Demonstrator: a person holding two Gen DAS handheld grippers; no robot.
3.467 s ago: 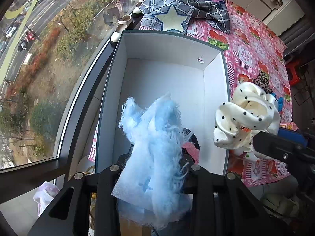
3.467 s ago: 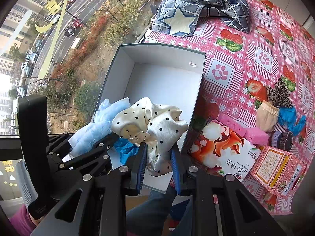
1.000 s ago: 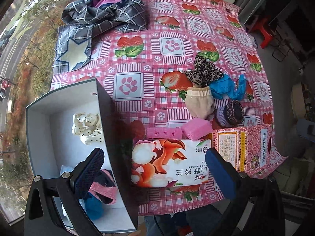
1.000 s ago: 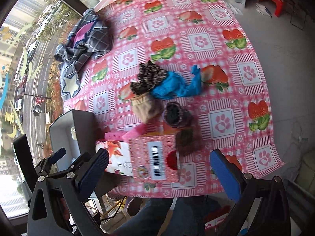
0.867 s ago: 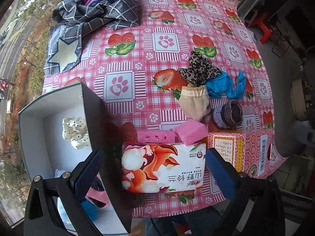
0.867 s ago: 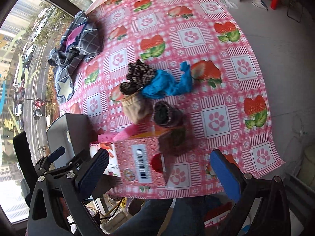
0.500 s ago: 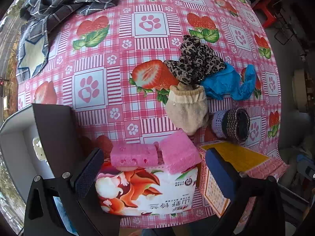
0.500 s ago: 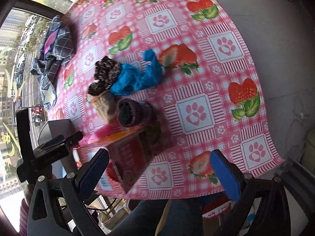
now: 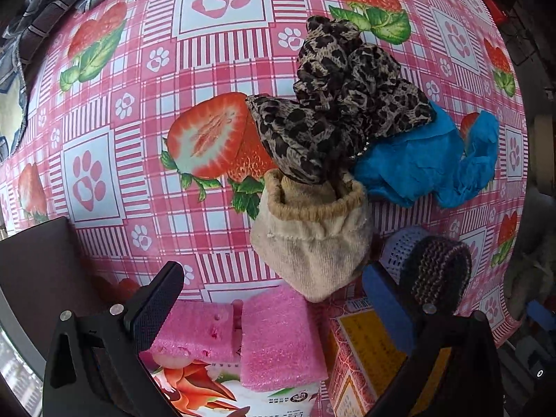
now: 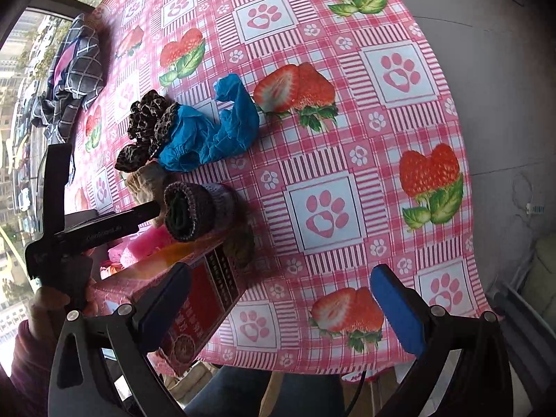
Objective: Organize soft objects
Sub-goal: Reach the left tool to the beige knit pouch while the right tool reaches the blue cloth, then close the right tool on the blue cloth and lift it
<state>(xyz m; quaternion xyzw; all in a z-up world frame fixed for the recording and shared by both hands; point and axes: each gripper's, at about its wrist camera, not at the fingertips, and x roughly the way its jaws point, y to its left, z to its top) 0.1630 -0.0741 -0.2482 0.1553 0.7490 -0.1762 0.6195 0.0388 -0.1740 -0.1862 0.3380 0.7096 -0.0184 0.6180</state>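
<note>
A beige sock [image 9: 312, 243] lies on the pink tablecloth, with a leopard-print scrunchie [image 9: 340, 104] just behind it and a crumpled blue cloth [image 9: 424, 166] to the right. A dark knitted roll [image 9: 438, 271] sits at the right. My left gripper [image 9: 271, 295] is open, just short of the beige sock, above two pink sponges [image 9: 243, 333]. My right gripper [image 10: 278, 299] is open and empty over the table's near right part; the knitted roll [image 10: 194, 208] and blue cloth [image 10: 215, 132] lie to its left.
The pink sponges rest on a tissue pack [image 9: 222, 396]; a red and yellow box [image 10: 194, 292] stands beside it. The grey box wall [image 9: 34, 278] is at the left. Checked clothing [image 10: 76, 69] lies at the far table edge. The table's right edge [image 10: 472, 173] drops to the floor.
Both grippers, which earlier held a fluffy blue piece and a polka-dot scrunchie at the box, are empty. The left has moved in low toward the beige sock; the right has swung right over the table.
</note>
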